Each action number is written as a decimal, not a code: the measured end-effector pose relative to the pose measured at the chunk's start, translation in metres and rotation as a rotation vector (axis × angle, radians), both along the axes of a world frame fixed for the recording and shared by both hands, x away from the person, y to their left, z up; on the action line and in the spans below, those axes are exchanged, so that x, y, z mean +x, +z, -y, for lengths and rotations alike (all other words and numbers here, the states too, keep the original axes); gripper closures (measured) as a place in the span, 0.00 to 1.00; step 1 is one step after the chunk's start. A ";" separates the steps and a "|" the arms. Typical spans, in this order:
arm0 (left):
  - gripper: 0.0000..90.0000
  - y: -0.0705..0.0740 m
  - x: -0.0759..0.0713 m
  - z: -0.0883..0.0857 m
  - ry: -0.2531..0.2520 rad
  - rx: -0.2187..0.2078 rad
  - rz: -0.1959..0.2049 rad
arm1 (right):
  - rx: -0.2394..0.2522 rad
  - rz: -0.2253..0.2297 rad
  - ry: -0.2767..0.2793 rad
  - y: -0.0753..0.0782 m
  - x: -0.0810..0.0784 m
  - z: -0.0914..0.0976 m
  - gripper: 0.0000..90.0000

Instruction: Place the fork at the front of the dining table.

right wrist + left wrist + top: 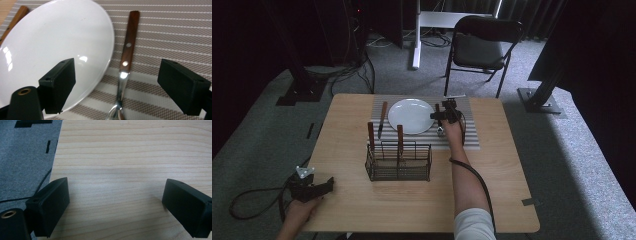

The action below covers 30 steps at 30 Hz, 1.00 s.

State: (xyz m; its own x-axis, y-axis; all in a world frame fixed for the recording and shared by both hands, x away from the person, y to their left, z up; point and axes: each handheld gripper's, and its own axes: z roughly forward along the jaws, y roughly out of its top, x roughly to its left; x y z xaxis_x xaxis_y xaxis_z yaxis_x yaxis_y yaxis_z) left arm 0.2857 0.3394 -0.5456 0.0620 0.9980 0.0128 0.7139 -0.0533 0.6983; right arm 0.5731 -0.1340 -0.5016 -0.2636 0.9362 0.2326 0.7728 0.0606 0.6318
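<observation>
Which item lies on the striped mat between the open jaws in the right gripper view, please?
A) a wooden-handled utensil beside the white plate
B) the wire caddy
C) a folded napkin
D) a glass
A: the wooden-handled utensil lies flat on the striped mat just beside the white plate, between the right gripper's open jaws.

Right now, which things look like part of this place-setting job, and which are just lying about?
Likely job:
round white plate
striped grey placemat
wooden-handled spoon
wooden-handled knife
black wire cutlery caddy
right claw, open

Lying about:
black folding chair
left claw, open over bare table
</observation>
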 end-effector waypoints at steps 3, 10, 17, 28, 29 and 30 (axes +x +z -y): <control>0.08 0.000 0.000 0.000 0.000 0.001 0.000 | -0.001 0.007 0.021 0.002 -0.006 -0.002 0.16; 0.08 0.000 0.000 0.000 0.000 0.000 0.000 | -0.001 0.030 0.047 0.009 -0.020 0.005 0.16; 0.08 0.000 0.000 0.000 0.000 0.000 0.000 | -0.002 0.029 0.065 0.004 -0.035 0.013 0.16; 0.08 0.000 0.000 0.000 0.000 0.000 0.000 | 0.006 0.020 0.066 -0.007 -0.053 0.026 0.16; 0.08 0.000 0.000 0.000 0.000 0.000 0.001 | 0.007 0.021 0.067 -0.007 -0.054 0.027 0.16; 0.08 0.000 0.000 0.000 0.000 0.000 0.000 | 0.007 0.022 0.066 -0.007 -0.056 0.028 0.16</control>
